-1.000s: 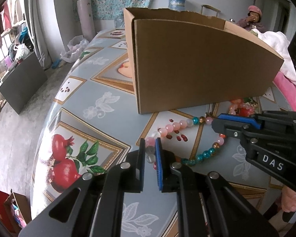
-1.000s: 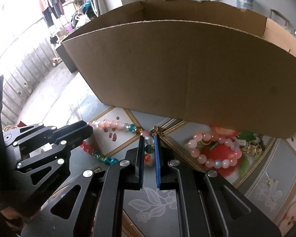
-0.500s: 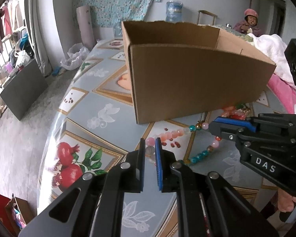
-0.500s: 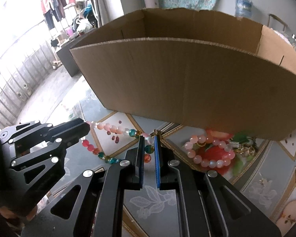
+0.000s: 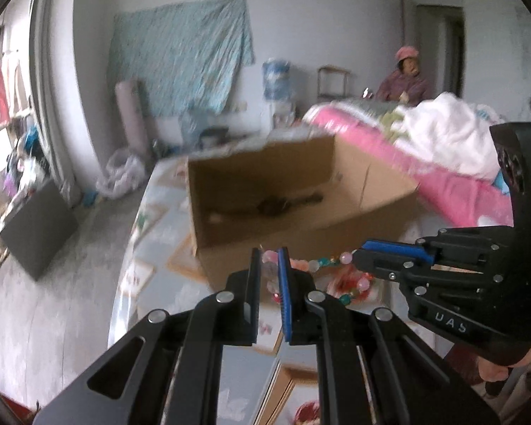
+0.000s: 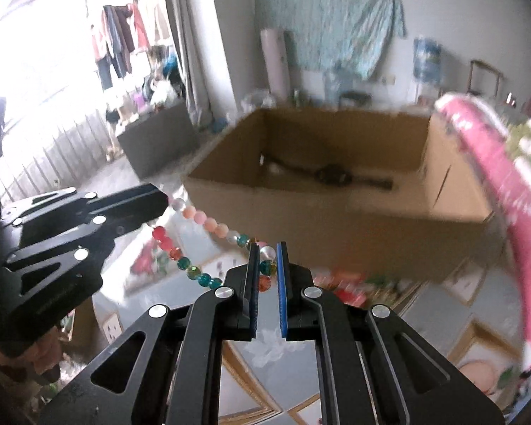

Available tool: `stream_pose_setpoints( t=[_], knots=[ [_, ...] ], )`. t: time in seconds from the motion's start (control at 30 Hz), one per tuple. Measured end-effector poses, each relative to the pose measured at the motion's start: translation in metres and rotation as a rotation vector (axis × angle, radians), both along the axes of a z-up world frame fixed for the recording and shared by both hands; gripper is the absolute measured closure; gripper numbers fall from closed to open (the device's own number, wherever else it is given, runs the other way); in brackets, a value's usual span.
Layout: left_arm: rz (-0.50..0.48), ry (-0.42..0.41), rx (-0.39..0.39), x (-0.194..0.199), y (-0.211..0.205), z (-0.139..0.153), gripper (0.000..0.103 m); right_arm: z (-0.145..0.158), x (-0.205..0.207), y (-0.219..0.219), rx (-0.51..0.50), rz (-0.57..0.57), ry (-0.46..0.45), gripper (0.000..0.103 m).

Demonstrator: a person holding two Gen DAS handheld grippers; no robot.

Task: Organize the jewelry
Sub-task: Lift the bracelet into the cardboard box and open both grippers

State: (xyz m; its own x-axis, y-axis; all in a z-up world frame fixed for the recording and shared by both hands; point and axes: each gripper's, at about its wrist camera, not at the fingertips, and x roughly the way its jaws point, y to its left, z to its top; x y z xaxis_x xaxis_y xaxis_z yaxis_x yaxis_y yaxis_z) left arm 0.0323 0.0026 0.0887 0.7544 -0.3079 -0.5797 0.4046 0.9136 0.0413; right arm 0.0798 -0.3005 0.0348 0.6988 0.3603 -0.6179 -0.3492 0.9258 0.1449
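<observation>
Right wrist view: the open cardboard box (image 6: 336, 191) stands on the patterned counter (image 6: 442, 304) directly ahead of both grippers, its near wall facing them and its mouth exposed; something dark and blurred lies on its floor. The bead necklace (image 6: 201, 217) hangs clear of the counter, stretched between the two tools with its long axis running left to right, parallel to that near wall and just short of it. The left gripper (image 6: 164, 198) closes its fingers on one end; the right gripper (image 6: 267, 265) pinches the other between its blue-padded fingers (image 6: 283, 283). Both are about equally near the box, so the next move likely carries the strand forward over the rim. Left wrist view: the left gripper (image 5: 269, 265) clamps pale beads of the necklace (image 5: 322, 262) before the box (image 5: 265, 184).
</observation>
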Motion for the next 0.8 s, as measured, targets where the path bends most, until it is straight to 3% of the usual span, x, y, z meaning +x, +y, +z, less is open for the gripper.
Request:
stream_pose_setpoints(
  t=[0.13, 0.23, 0.43, 0.53, 0.8],
  knots=[
    [-0.039, -0.053, -0.038, 0.021, -0.009, 0.024, 0.094, 0.025, 0.021, -0.007, -0.006, -0.01, -0.058, 0.096],
    [-0.062, -0.031, -0.05, 0.056, -0.014, 0.029, 0.094, 0.032, 0.057, -0.006, -0.003, 0.005, -0.032, 0.096],
    [-0.065, 0.119, -0.03, 0.138, -0.02, 0.015, 0.094, 0.004, 0.15, 0.01, 0.009, 0.049, 0.225, 0.096],
    [-0.067, 0.191, 0.035, 0.166, -0.026, -0.002, 0.094, -0.018, 0.185, 0.024, -0.016, 0.066, 0.352, 0.096],
    [-0.071, 0.328, 0.134, 0.191, -0.032, -0.035, 0.093, -0.063, 0.223, 0.044, 0.002, 0.102, 0.634, 0.091]
  ],
)
